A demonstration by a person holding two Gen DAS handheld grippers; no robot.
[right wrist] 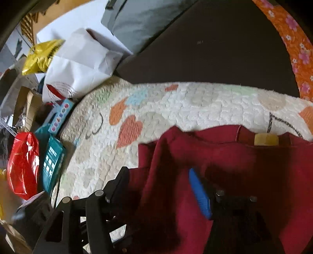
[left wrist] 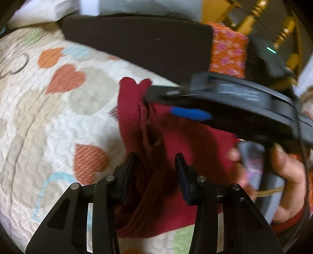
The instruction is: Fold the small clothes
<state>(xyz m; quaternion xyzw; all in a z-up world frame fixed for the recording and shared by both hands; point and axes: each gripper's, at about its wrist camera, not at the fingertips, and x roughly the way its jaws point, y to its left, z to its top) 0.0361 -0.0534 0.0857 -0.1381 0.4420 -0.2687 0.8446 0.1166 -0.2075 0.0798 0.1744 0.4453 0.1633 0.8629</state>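
Observation:
A dark red garment (left wrist: 191, 144) lies bunched on a heart-patterned quilt (left wrist: 39, 121). My left gripper (left wrist: 156, 168) stands over its left part, jaws apart with a raised fold of the cloth between them, not pinched. The right gripper (left wrist: 187, 113), blue pad showing, crosses above the garment in the left wrist view, held by a hand (left wrist: 287, 175). In the right wrist view the right gripper (right wrist: 162, 185) has its jaws apart with a fold of the red garment (right wrist: 234, 160) draped between them. A yellow label (right wrist: 266, 139) shows at the garment's neck.
A dark mat (right wrist: 215, 48) lies behind the quilt (right wrist: 195, 101). A white paper bag (right wrist: 78, 64), a yellow bag (right wrist: 41, 56), a red bag (right wrist: 23, 164) and teal boxes (right wrist: 51, 160) crowd the left edge. An orange floral cloth (right wrist: 293, 45) hangs at right. A wooden chair (left wrist: 260, 17) stands behind.

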